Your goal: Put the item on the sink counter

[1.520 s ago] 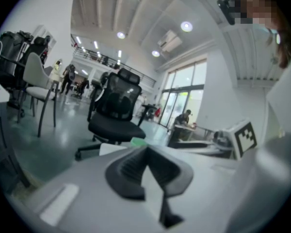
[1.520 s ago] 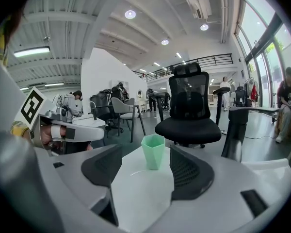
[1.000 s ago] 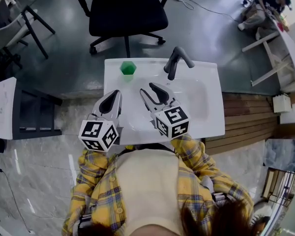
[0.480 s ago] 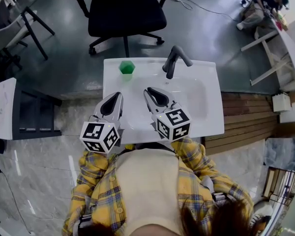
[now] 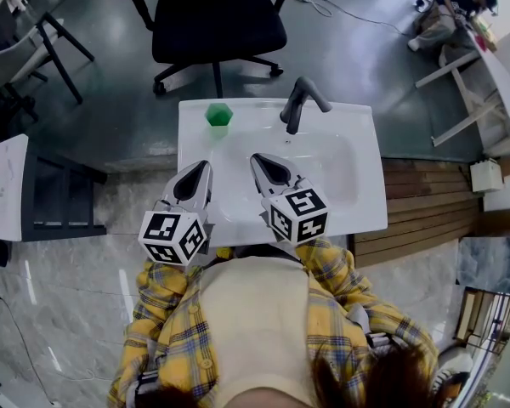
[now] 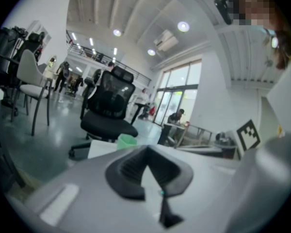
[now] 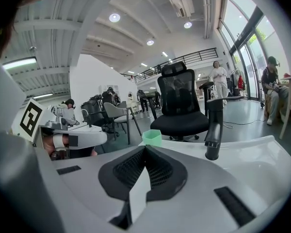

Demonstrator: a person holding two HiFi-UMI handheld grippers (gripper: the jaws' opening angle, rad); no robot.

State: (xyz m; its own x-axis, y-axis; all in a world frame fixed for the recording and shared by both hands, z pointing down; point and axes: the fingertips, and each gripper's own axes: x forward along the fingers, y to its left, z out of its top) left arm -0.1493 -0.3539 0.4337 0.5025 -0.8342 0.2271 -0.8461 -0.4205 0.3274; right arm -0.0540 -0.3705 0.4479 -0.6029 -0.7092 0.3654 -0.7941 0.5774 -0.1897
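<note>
Green cup [image 5: 220,116] stood at the far left corner of the sink desk [image 5: 367,202], near the faucet [image 5: 299,104].
Left gripper [image 5: 206,165] hung closed and empty; right gripper [image 5: 257,157] had just been closing, jaws together on nothing.

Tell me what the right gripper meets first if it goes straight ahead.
Probably the green cup, directly beyond the shut right gripper; the sink rim may come first, as depth is unclear.
</note>
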